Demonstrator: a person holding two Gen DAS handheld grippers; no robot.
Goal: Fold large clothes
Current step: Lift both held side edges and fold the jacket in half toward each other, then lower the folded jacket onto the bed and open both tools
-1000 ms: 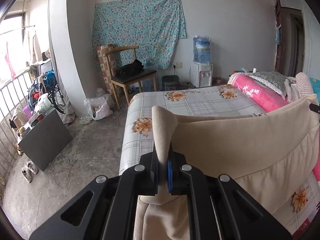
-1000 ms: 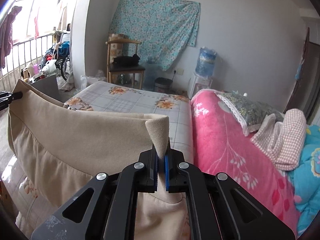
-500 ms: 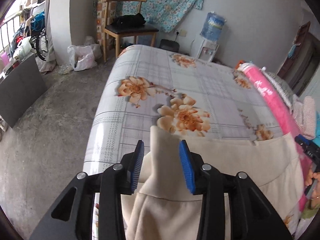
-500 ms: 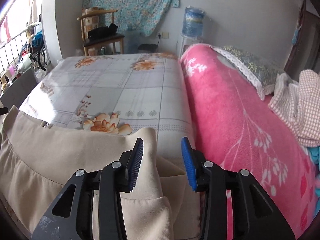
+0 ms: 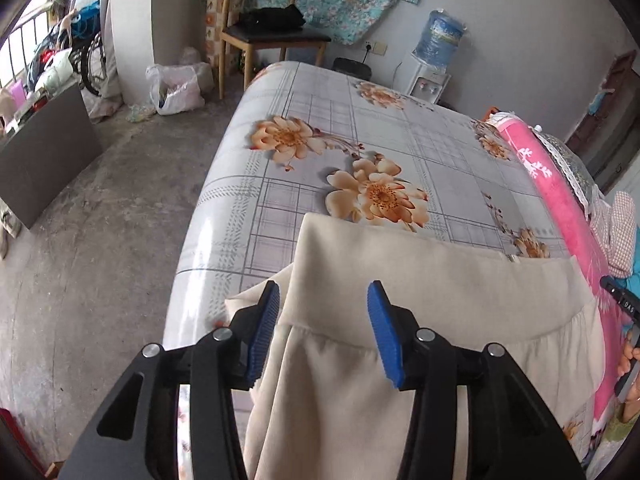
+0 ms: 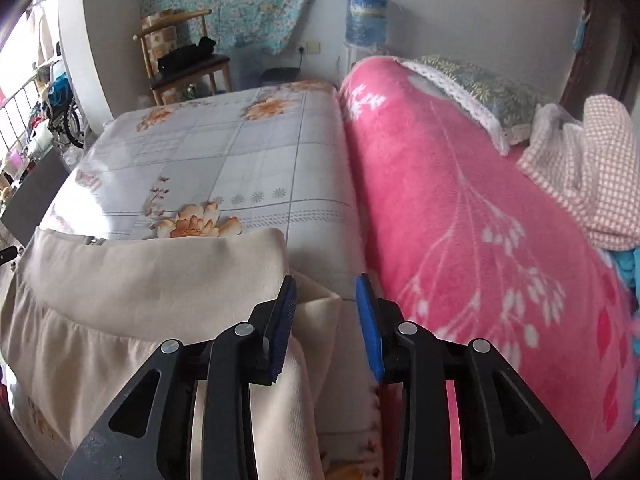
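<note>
Beige garment [image 5: 440, 280] laid across near edge of bed [image 5: 360, 140], both grippers let go.
Left gripper [image 5: 322, 330] jaws just opening, cloth loose between; right gripper [image 6: 326, 326] part open, just narrowing, corner loose between, beside pink blanket [image 6: 460, 220].

floral bed [image 5: 360, 140]; beige garment [image 5: 440, 280], pink blanket [image 6: 460, 200]

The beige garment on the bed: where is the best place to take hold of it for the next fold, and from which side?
Probably the two ends of the thick band of the beige garment, which lies flat across the bed. The left gripper and right gripper, both open, can come from above at the near edge; the band is firmer than the gathered cloth below.
</note>
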